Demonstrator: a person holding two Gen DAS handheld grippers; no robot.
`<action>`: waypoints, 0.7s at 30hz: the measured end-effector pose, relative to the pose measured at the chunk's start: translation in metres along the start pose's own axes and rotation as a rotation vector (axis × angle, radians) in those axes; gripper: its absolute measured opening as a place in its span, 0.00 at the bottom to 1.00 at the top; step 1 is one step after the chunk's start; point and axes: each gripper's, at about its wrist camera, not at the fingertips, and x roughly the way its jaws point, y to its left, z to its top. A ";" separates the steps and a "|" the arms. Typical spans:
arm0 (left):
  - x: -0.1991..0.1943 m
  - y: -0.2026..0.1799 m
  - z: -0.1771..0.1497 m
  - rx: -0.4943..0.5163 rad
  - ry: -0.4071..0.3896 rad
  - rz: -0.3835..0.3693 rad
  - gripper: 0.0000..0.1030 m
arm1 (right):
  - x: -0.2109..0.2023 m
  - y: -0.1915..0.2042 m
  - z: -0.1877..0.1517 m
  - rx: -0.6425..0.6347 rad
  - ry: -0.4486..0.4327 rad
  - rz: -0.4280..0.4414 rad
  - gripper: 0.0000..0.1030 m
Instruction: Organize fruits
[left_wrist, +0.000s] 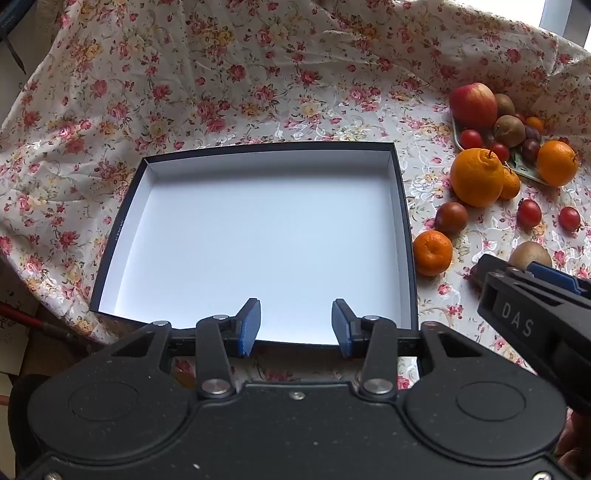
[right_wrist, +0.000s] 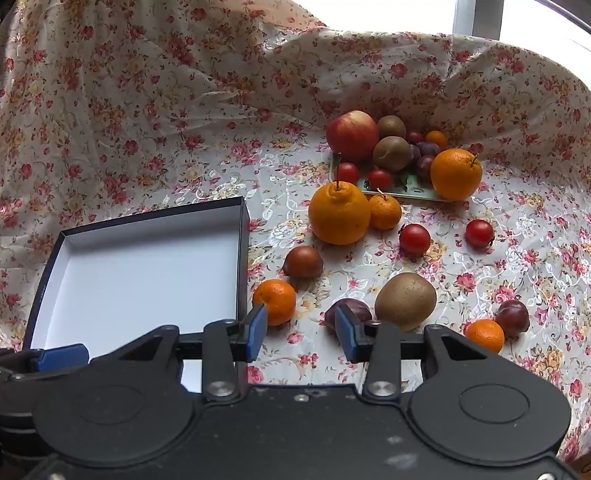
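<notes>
Left gripper (left_wrist: 295, 326) hangs over the near edge of the box (left_wrist: 122, 218), fingers apart, nothing between them. Right gripper (right_wrist: 301, 332) is spread wide and empty too, low over the cloth (right_wrist: 147, 110); mandarin (right_wrist: 275, 301) at its 11 o'clock, kiwi (right_wrist: 405, 300) at 1, the pile around the tray (right_wrist: 417, 192) farther back.

The left tongs (left_wrist: 295, 326) sit at the bottom centre of the left wrist view, jaws spread apart with nothing between the blue pads (left_wrist: 249, 326). The right tongs (right_wrist: 301, 332) sit at the bottom centre of the right wrist view, likewise spread and holding nothing. The right tongs also show at the right edge of the left view, and a blue pad of the left tongs shows at the lower left of the right view.
</notes>
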 end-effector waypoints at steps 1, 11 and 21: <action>0.000 0.000 0.000 0.000 0.000 0.000 0.49 | 0.000 0.000 0.000 0.001 0.002 0.000 0.42; 0.001 0.000 0.000 0.000 0.003 0.001 0.49 | 0.002 0.001 -0.001 -0.008 0.004 -0.002 0.42; 0.001 0.000 0.000 0.000 0.004 0.001 0.49 | 0.003 0.002 0.000 -0.009 0.013 -0.002 0.42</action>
